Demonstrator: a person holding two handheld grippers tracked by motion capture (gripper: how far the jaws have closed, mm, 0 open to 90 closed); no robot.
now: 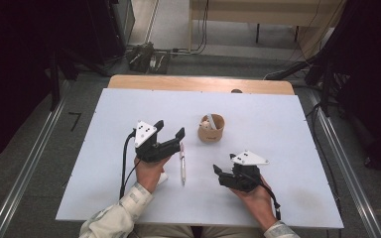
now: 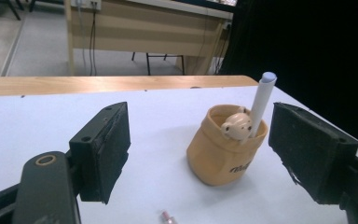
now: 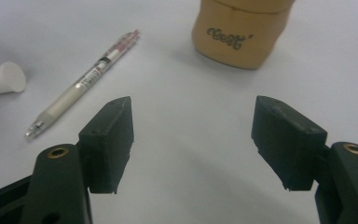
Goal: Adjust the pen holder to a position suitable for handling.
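Note:
A tan cup [image 1: 211, 128] stands upright mid-table with a small bear figure [image 2: 237, 126] and a white stick [image 2: 262, 100] inside it. Left of the cup, a clear pen [image 1: 182, 161] lies flat on the white tabletop [image 1: 287, 119]. My left gripper [image 1: 170, 128] hovers just left of that pen, open and holding nothing, and points at the cup [image 2: 214, 158]. My right gripper [image 1: 225, 165] sits lower right of the pen, open too, its jaws bare. In the right gripper view the pen [image 3: 86, 79] lies ahead to the left and the cup [image 3: 240, 37] stands straight ahead.
A short white cylinder [image 1: 162, 178] lies by the left hand, also seen in the right gripper view as the white cylinder [image 3: 2, 78]. A wooden strip [image 1: 198, 83] borders the table's far edge. Cables and dark equipment stand on the floor beyond.

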